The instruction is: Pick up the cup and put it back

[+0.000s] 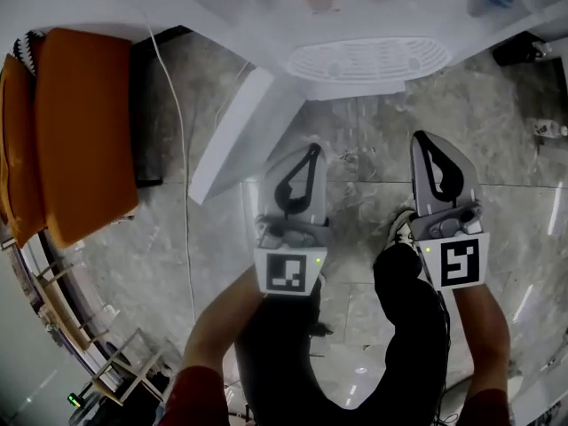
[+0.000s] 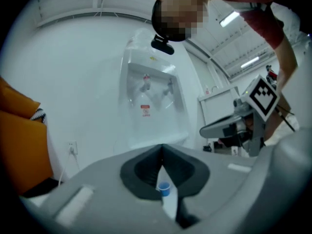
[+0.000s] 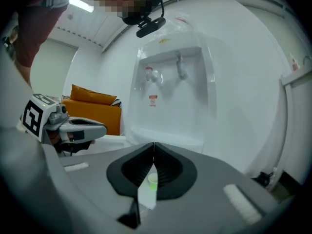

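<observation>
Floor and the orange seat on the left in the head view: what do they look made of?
Floor: polished stone or stone-look tile, judging by the grey veining, tile joints and glossy light reflections. Orange seat: likely padded upholstery with soft rounded edges and a matte surface. Whether it is fabric or faux leather is unclear.

The left gripper (image 1: pixel 312 149) and the right gripper (image 1: pixel 424 140) are pale grey shells with black teardrop-shaped linings. Each carries a marker cube (image 1: pixel 288 272) printed with black-and-white squares, beside a small green light (image 1: pixel 317 259). The person wears red short sleeves (image 1: pixel 191 398) and black trousers (image 1: pixel 404 344).
</observation>
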